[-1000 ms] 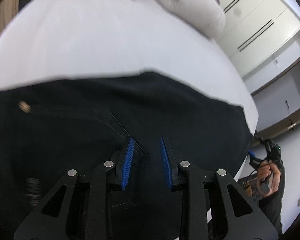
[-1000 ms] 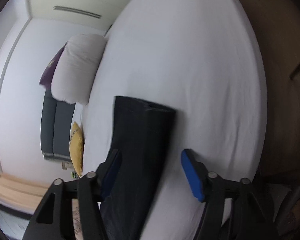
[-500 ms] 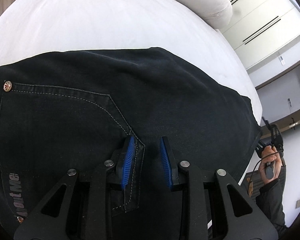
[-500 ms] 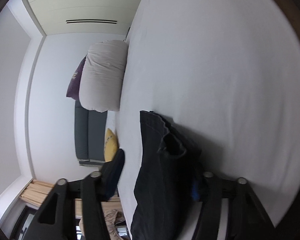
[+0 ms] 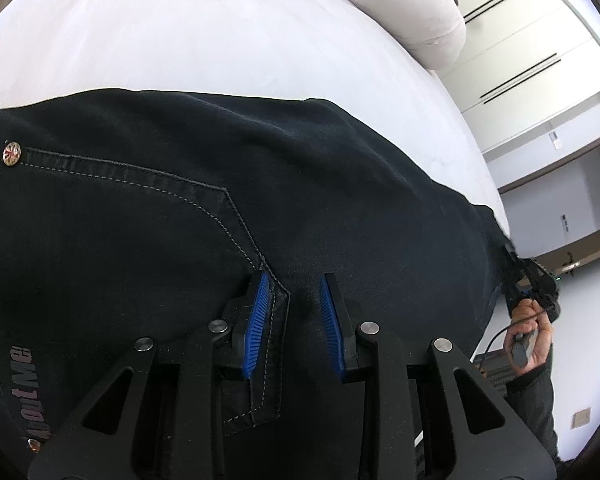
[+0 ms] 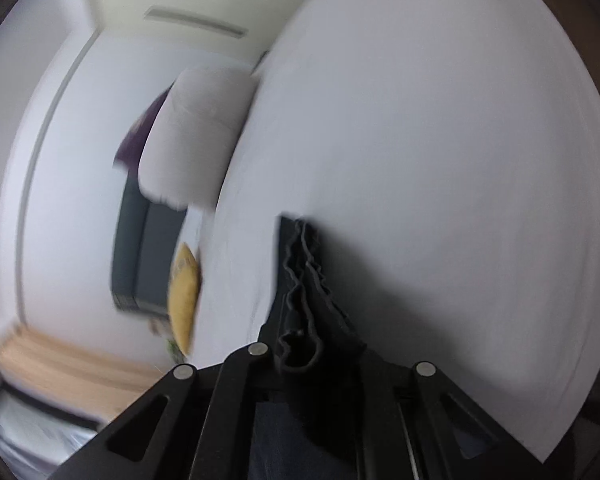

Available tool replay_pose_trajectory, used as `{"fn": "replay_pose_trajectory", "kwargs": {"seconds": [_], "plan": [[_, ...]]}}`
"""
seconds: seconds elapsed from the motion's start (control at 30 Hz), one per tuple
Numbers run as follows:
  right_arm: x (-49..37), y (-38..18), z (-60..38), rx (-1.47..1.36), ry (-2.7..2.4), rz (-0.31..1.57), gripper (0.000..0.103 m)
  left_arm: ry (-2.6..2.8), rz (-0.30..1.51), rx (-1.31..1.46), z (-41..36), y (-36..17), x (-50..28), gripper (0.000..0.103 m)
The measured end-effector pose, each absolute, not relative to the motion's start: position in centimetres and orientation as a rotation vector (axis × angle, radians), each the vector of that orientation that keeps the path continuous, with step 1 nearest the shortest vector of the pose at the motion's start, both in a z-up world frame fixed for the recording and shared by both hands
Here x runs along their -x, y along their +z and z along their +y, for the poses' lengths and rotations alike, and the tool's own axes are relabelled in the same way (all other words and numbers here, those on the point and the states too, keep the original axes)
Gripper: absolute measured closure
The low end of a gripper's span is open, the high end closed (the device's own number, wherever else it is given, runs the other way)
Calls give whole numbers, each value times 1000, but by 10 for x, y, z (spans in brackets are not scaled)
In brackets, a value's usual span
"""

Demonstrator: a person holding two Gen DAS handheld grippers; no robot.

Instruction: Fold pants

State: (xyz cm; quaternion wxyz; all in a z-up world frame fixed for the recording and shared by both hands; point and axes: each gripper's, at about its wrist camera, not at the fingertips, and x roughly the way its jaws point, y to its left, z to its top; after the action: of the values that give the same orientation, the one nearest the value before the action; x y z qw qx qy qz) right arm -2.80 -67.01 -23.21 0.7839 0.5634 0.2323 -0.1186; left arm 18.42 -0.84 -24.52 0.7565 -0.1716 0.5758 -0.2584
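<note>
Left wrist view: the left gripper sits low over the pants, its blue pads parted by a narrow gap with nothing between them, the left pad over the corner of the stitched back pocket. The dark denim lies spread across the white bed, a metal rivet at the pocket's far left corner, and a pale pillow lies at the far right of the bed. At the right edge a hand holds the other tool. From the right wrist view, which is blurred, the right gripper is clamped on the bunched, rippled hem of the pants, the pads hidden by cloth. Beyond lie white sheet, the pillow, and a yellow cushion to the left.
</note>
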Motion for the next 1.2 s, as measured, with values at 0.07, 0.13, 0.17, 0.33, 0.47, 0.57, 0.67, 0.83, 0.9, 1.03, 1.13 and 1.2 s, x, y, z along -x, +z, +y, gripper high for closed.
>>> {"fn": "replay_pose_trajectory", "kwargs": {"seconds": [0.07, 0.13, 0.17, 0.33, 0.47, 0.57, 0.67, 0.83, 0.9, 1.03, 1.13, 1.2], "plan": [[7, -194, -630, -1014, -204, 570, 94, -562, 1254, 396, -4, -245, -185, 77], [-11, -161, -566, -761, -128, 645, 94, -552, 1249, 442, 3, -242, -185, 76], [-17, -152, -531, -636, -95, 680, 94, -551, 1247, 467, 6, -242, -185, 73], [-39, -191, -359, 39, -52, 879, 94, -592, 1232, 569, 13, -235, -183, 24], [-38, -222, -310, 314, -120, 875, 94, -620, 1259, 616, 16, -235, -184, 20], [-40, -212, -319, 256, -140, 862, 94, -626, 1279, 676, 18, -238, -188, 15], [-33, -197, -311, 294, -145, 815, 94, -667, 1302, 736, 13, -239, -193, 14], [-26, -175, -277, 335, -93, 756, 94, -750, 1369, 874, -3, -237, -202, 12], [-21, -173, -260, 357, -62, 741, 94, -758, 1391, 907, -3, -240, -206, 12], [-14, -176, -226, 425, 5, 725, 94, -770, 1402, 922, 7, -240, -211, 12], [-12, -180, -206, 460, 46, 727, 94, -762, 1414, 866, 16, -237, -213, 35], [-7, -182, -193, 477, 67, 727, 94, -768, 1447, 786, 18, -235, -216, 81]]}}
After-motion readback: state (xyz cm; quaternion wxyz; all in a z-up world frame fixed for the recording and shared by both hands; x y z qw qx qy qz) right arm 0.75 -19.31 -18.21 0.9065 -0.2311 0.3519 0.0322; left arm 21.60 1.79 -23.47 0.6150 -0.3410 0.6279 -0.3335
